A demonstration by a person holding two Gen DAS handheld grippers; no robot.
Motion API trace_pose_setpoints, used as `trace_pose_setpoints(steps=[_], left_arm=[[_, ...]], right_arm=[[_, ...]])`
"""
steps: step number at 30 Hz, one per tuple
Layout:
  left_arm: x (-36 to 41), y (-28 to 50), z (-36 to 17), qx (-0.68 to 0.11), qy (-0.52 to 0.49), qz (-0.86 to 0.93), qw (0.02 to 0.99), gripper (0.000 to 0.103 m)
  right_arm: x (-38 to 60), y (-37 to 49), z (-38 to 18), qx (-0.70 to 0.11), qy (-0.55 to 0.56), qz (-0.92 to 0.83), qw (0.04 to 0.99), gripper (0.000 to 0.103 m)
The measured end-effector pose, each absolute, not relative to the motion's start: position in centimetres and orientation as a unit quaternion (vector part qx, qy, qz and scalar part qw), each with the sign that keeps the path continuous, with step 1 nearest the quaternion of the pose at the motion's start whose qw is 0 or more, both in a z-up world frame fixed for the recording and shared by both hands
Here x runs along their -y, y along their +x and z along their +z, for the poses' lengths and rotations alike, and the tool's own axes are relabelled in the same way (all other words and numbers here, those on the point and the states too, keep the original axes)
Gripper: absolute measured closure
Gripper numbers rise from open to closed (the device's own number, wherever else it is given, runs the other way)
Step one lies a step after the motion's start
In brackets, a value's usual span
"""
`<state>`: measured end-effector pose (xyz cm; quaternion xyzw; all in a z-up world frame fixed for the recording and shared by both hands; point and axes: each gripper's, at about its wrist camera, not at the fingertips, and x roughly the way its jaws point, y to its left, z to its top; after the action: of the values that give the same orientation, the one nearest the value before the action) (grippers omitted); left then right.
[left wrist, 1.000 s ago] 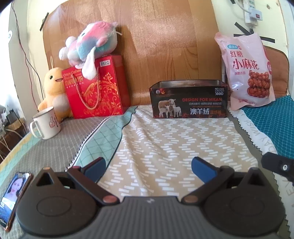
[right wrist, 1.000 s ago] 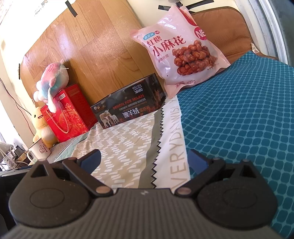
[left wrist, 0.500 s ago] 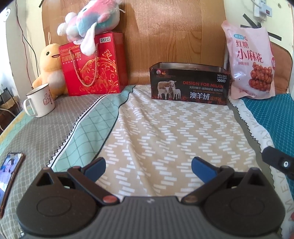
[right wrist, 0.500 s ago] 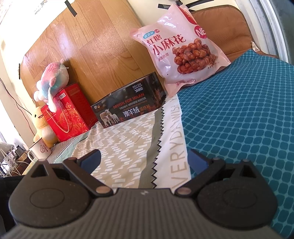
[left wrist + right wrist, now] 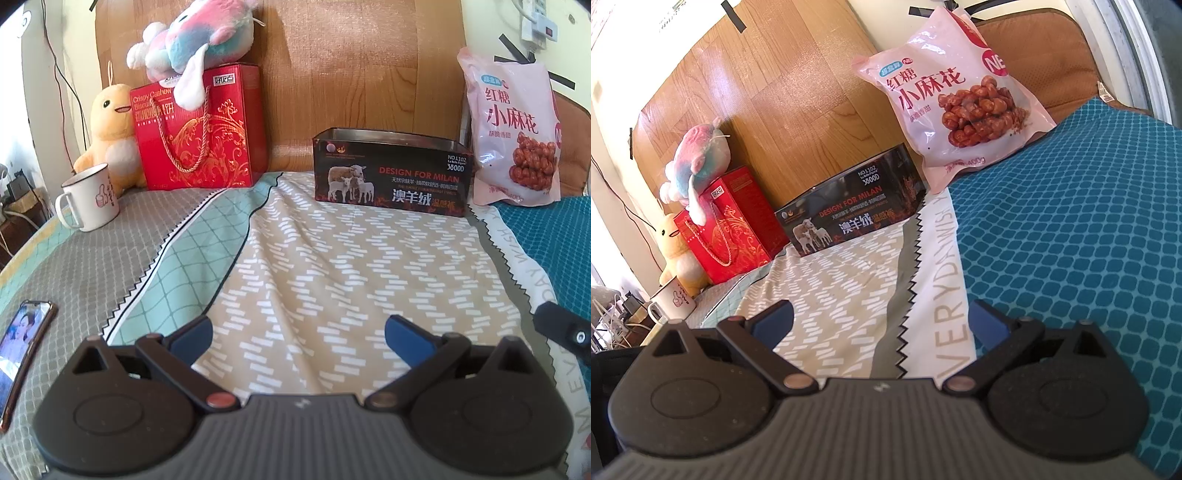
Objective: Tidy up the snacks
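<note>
A pink snack bag (image 5: 511, 129) (image 5: 955, 92) printed with fried dough twists leans upright against the headboard at the back right. Left of it stands a black open-top tin box (image 5: 393, 171) (image 5: 853, 218). A red cashew biscuit gift box (image 5: 201, 129) (image 5: 729, 229) with a rope handle stands at the back left. My left gripper (image 5: 298, 334) hovers open over the beige patterned sheet, well short of the tin. My right gripper (image 5: 881, 319) is open too, low over the sheet near the teal blanket; part of it (image 5: 565, 328) shows at the left wrist view's right edge.
A pastel plush (image 5: 195, 35) lies on the red box and a yellow duck plush (image 5: 110, 129) sits beside it. A white mug (image 5: 90, 197) stands on the grey sheet at left. A phone (image 5: 22, 343) lies near the left edge. A wooden headboard (image 5: 351, 62) backs everything.
The left gripper has tilted and shifted, so the box, bag and plush toys sit lower and larger in its view. The right gripper has edged slightly closer to the pink bag. Both stay open.
</note>
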<state>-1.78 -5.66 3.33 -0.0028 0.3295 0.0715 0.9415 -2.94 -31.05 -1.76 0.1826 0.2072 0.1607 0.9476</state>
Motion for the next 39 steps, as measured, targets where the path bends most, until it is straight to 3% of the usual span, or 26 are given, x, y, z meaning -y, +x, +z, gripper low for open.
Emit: trace_pose_setpoints(steps=[39], left_arm=[[6.09,-1.17,2.72,-0.339,0.022,0.103,0.935,0.000]], right_arm=[[30.91,-2.91,-1.93,-0.210,0.186,0.166,0.945,0.000]])
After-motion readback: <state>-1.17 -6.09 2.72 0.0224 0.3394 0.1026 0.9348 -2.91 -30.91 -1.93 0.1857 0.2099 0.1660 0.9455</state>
